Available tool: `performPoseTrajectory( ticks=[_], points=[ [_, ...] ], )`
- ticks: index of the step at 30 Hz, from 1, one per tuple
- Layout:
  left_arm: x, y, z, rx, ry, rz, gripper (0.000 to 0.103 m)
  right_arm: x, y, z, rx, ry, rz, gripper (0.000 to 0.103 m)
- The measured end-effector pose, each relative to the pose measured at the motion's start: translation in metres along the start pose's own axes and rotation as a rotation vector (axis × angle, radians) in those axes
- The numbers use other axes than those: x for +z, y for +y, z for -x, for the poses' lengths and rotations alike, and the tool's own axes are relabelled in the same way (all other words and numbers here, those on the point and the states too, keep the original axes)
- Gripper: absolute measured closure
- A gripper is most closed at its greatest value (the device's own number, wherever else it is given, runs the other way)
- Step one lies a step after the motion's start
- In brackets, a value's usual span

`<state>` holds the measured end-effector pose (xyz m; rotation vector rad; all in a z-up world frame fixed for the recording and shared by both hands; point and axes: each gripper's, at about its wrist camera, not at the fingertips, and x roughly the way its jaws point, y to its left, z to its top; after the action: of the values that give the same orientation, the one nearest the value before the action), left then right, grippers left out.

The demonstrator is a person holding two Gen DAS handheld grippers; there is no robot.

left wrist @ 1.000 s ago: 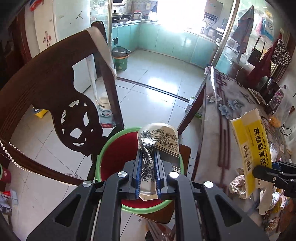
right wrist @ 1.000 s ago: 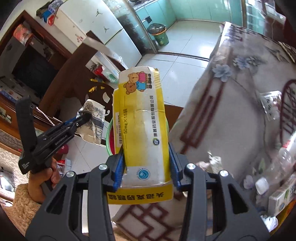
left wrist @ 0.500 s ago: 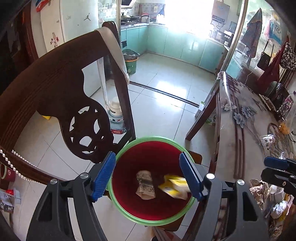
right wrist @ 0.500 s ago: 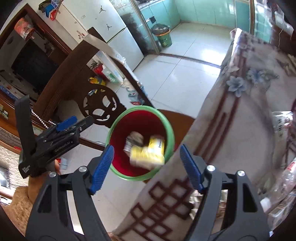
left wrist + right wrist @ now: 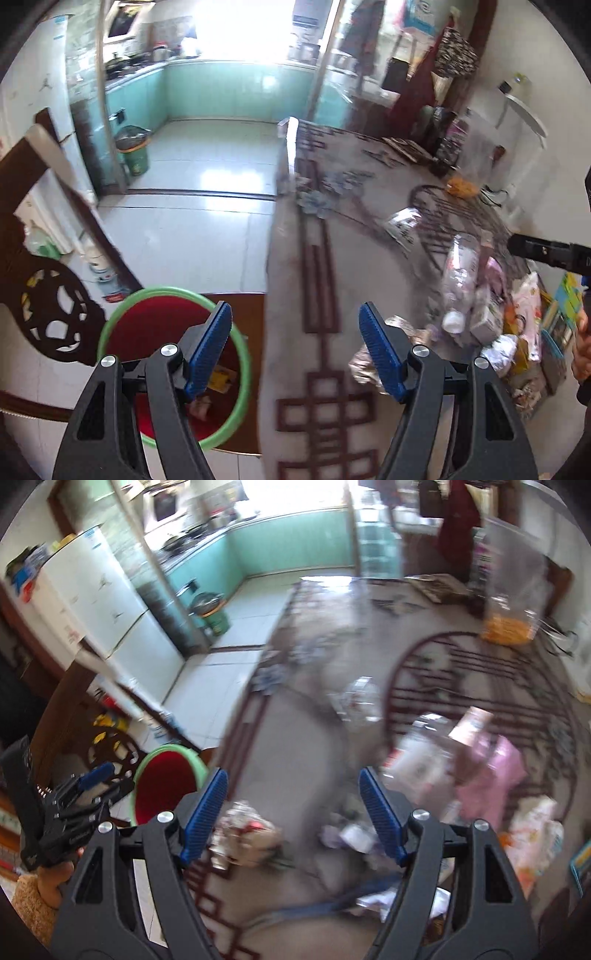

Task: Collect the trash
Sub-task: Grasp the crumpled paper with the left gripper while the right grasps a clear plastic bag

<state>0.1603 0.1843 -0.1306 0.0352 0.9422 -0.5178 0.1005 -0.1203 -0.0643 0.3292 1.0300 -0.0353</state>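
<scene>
We hold both the left tongs and right tongs wide open and empty, while light, crushable wrappers lie on the bench at five o'clock of the red bin, best pinched at a crumpled fold.

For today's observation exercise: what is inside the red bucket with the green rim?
In the red bucket, a yellow packet and a crumpled pale wrapper lie on the bottom. The left tongs cover part of the inside, so anything there stays unseen.
</scene>
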Motion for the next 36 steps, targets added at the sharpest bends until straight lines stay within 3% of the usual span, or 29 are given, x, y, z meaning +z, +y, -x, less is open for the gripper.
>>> performPoseTrajectory(
  ticks=[6,14,27,31,36],
  points=[
    [-0.017,-0.063,-0.045,-0.105,0.124,-0.077,0.035,-0.029,-0.058,0.027,-0.077,-0.004,-0.094,0.031],
    [-0.027,-0.094,-0.08,-0.08,0.21,-0.122,0.035,-0.057,-0.095,0.039,-0.103,0.005,-0.153,0.031],
    [-0.032,-0.096,-0.098,0.022,0.222,-0.117,0.037,-0.055,-0.111,0.029,-0.079,0.032,-0.135,0.03],
    [-0.029,-0.099,-0.094,0.018,0.196,-0.133,0.053,-0.044,-0.104,0.021,-0.06,0.037,-0.108,0.03],
    [-0.016,-0.099,-0.079,-0.009,0.167,-0.104,0.058,-0.001,-0.077,0.0,0.038,0.022,-0.046,0.03]
  ],
)
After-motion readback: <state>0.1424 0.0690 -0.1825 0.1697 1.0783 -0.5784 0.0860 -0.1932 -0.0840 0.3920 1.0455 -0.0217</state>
